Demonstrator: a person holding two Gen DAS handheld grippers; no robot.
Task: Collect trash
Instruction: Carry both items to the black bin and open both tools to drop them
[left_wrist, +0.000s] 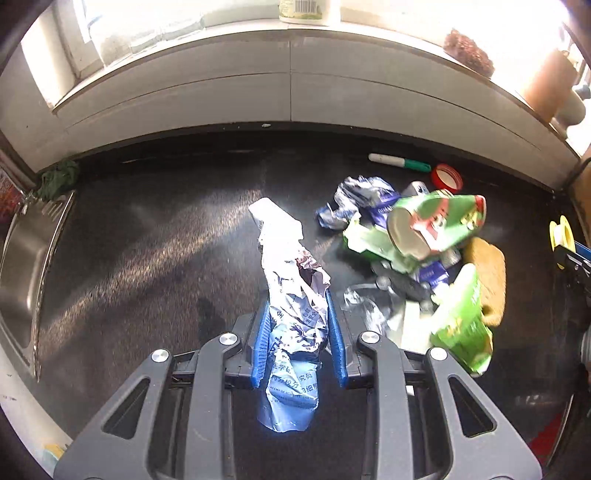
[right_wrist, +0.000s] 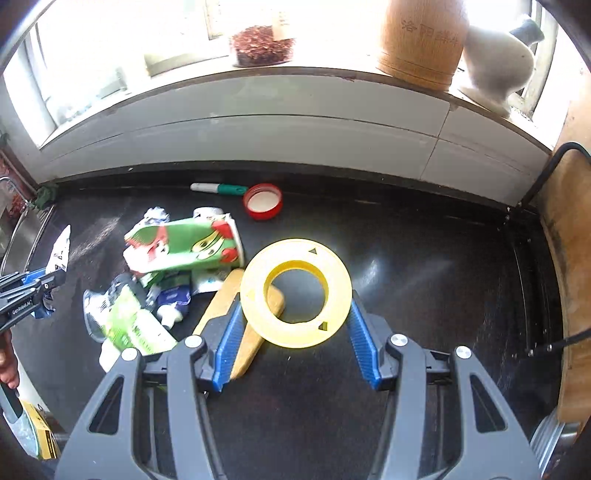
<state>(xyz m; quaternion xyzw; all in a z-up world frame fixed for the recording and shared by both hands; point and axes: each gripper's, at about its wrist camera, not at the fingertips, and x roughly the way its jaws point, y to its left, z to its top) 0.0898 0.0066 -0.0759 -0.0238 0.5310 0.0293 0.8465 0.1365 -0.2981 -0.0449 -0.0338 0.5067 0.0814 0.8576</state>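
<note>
- Left wrist view: a dark, speckled black countertop (left_wrist: 155, 236) fills the middle of the frame, with glare streaks across its left half; a stainless steel sink (left_wrist: 26, 266) sits at the left edge and a crumpled green cloth (left_wrist: 59, 179) lies in the upper-left corner beside it.
- A pale grey backsplash wall (left_wrist: 288, 92) curves across the top, under a bright windowsill.
- The left gripper (left_wrist: 297, 325) has its blue-padded fingers (left_wrist: 260, 343) closed against a crumpled blue-and-white printed paper wrapper (left_wrist: 291, 295), which runs up the centre of the frame.
- To the right of centre lies a heap of trash: a green-and-red paper cup (left_wrist: 436, 225) on its side atop torn green packaging (left_wrist: 461, 325) and crumpled blue-white wrappers (left_wrist: 354, 199), with a tan sponge (left_wrist: 487, 280) touching the heap's right side.
- Behind the heap, near the wall, lie a white-and-green marker pen (left_wrist: 399, 162) and a red jar lid (left_wrist: 447, 177).
- Right wrist view: the right gripper (right_wrist: 295, 321) holds a flat yellow plastic ring (right_wrist: 295, 291) between its blue fingers (right_wrist: 364, 347), jaws wide apart and pressed to the ring's rim.
- The counter to the right of the ring is bare and open as far as a black metal rack rail (right_wrist: 532, 258) and a wooden board (right_wrist: 569, 295) at the right edge.
- On the sill at the top right stand a round wooden container (right_wrist: 421, 40) and a white jug (right_wrist: 498, 59).
</note>
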